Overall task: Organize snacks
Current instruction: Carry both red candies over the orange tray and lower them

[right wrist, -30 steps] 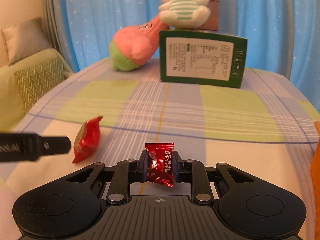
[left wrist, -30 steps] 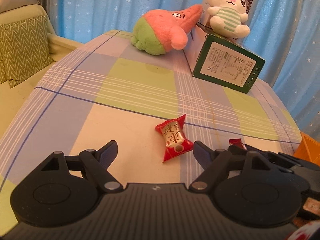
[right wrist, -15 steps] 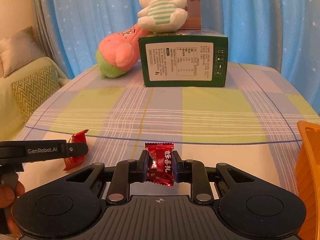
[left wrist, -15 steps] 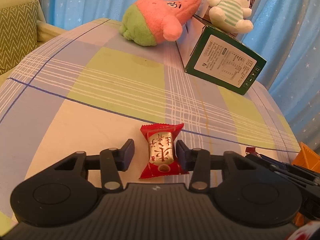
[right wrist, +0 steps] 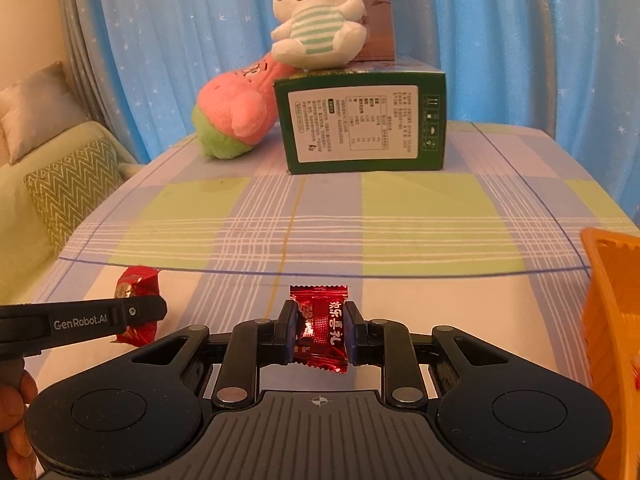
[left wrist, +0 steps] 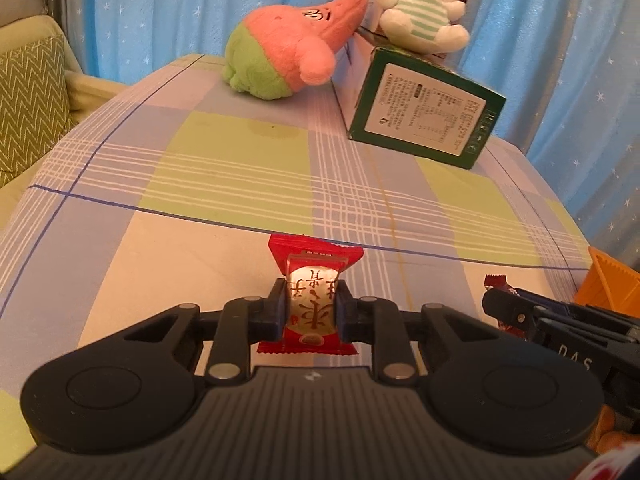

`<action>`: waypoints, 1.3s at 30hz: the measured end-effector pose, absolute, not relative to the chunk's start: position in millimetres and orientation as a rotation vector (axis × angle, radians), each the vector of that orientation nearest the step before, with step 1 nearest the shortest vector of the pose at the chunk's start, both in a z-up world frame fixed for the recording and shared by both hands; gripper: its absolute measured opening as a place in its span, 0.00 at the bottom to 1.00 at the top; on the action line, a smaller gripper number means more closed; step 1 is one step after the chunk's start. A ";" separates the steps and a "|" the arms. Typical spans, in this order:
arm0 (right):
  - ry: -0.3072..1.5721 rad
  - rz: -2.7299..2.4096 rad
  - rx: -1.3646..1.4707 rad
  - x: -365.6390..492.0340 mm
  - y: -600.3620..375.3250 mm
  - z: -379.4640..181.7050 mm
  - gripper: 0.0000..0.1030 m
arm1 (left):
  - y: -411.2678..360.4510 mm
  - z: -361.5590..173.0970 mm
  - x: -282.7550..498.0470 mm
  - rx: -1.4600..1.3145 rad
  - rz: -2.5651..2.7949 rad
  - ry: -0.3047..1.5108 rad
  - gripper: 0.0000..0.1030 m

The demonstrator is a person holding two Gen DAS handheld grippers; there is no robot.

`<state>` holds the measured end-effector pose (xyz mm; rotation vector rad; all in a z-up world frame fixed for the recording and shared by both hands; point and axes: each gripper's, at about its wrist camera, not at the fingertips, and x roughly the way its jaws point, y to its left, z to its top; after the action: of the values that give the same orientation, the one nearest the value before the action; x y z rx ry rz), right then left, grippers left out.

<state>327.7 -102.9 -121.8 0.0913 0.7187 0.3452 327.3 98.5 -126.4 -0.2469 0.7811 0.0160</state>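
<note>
A pale green sofa with a green zigzag-patterned cushion (right wrist: 74, 184) stands at far left, beside a table draped in a lilac, lime and cream plaid cloth (right wrist: 420, 216). At the cloth's left front, the left gripper (left wrist: 311, 307) has just been closing, and its black fingers now pinch a red-and-gold foil-wrapped candy (left wrist: 312, 300) by its sides; whether the wrapper's lower end still touches the cloth cannot be told. In the right wrist view that gripper shows side-on at lower left, part of a hand (right wrist: 16, 420) behind it. Toward the middle, the right gripper (right wrist: 319, 334) is pressed tight on a shiny dark red candy wrapper (right wrist: 320, 330), held above the cream front band of the cloth. At the table's far side, a pink-and-green plush toy (right wrist: 236, 120) leans against a dark green cardboard box with a white printed label (right wrist: 360, 124), and a white plush bunny in a green-striped shirt (right wrist: 318, 26) sits on top of the box. Blue star-dotted curtains (right wrist: 500, 40) hang behind. At the right edge, the wall of an orange plastic bin (right wrist: 604, 308) stands near the right gripper.
</note>
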 end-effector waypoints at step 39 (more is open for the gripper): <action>0.695 0.152 0.180 100.0 -226.2 -25.8 0.23 | -35.5 -19.8 117.7 -0.109 -0.171 0.748 0.20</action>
<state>100.0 -226.2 -25.8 0.1802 0.6953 0.1523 117.7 -35.5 -19.8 -0.1091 0.7480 -0.1715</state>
